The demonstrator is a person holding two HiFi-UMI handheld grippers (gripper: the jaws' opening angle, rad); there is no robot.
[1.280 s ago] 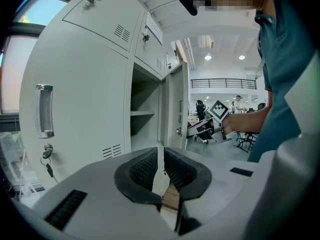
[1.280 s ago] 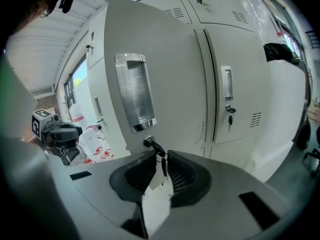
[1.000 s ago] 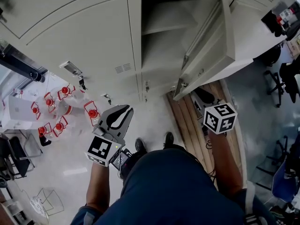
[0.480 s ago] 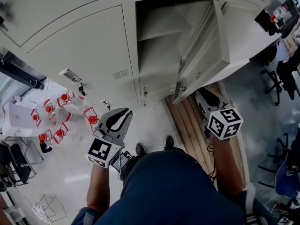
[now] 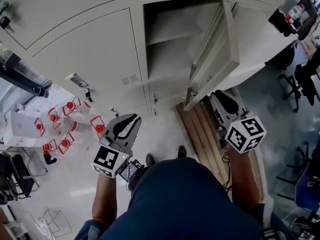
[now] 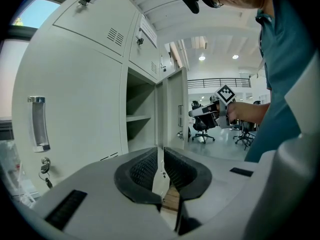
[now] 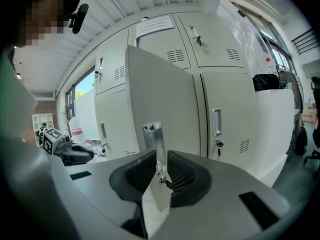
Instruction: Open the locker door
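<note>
The pale grey locker door [image 5: 220,49] stands swung wide open, and the compartment [image 5: 170,54] behind it shows a bare shelf. My right gripper [image 5: 216,96] hangs by the door's lower outer face. In the right gripper view the jaws [image 7: 161,156] stand apart, and the door's metal handle [image 7: 152,136] shows beyond their tips, untouched. My left gripper [image 5: 134,118] is held low to the left of the open compartment. Its jaws [image 6: 160,156] keep only a thin slit, with nothing in it. The left gripper view shows the right gripper [image 6: 195,112] beside the door's edge [image 6: 172,109].
Shut lockers with keys in their locks [image 5: 87,91] stand to the left. Red-capped items [image 5: 60,129] sit on the floor at the far left. Wooden planks [image 5: 200,129] lie under the open door. Office chairs [image 5: 300,79] stand to the right. The person's shoes [image 5: 181,151] are near the locker.
The right gripper has lifted, its marker cube now larger and further right in the head view. The door stays as wide open as before. The left gripper has kept its place.
</note>
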